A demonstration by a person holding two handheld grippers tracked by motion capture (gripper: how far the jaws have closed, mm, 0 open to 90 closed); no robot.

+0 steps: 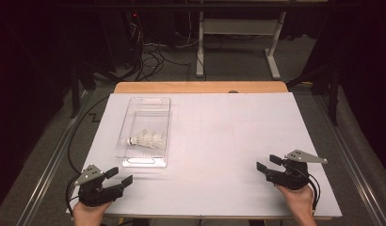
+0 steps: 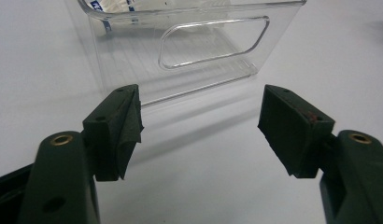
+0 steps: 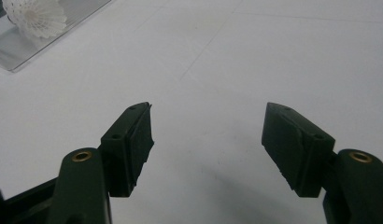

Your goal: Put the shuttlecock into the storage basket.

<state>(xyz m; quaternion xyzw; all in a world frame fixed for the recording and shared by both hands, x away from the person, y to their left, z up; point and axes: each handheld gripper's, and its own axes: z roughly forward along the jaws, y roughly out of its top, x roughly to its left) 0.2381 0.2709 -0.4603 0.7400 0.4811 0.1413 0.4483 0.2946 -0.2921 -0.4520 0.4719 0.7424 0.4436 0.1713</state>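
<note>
A white shuttlecock (image 1: pixel 146 139) lies on its side inside a clear plastic bin (image 1: pixel 134 160) on the left half of the white table; the right gripper view catches its feathers (image 3: pixel 34 18) at the top left. My left gripper (image 1: pixel 121 176) rests near the table's front left corner, open, nothing between its pads (image 2: pixel 126 128), and it faces the bin's near handle wall (image 2: pixel 213 44). At the front right, my right gripper (image 1: pixel 269 163) is open and empty over bare table, pointing left toward the bin.
The white board (image 1: pixel 219 141) covers a wooden table whose far edge (image 1: pixel 200 87) shows at the back. Beyond it stand a white desk frame (image 1: pixel 238 33) and loose cables on the floor. Metal rails run along both sides.
</note>
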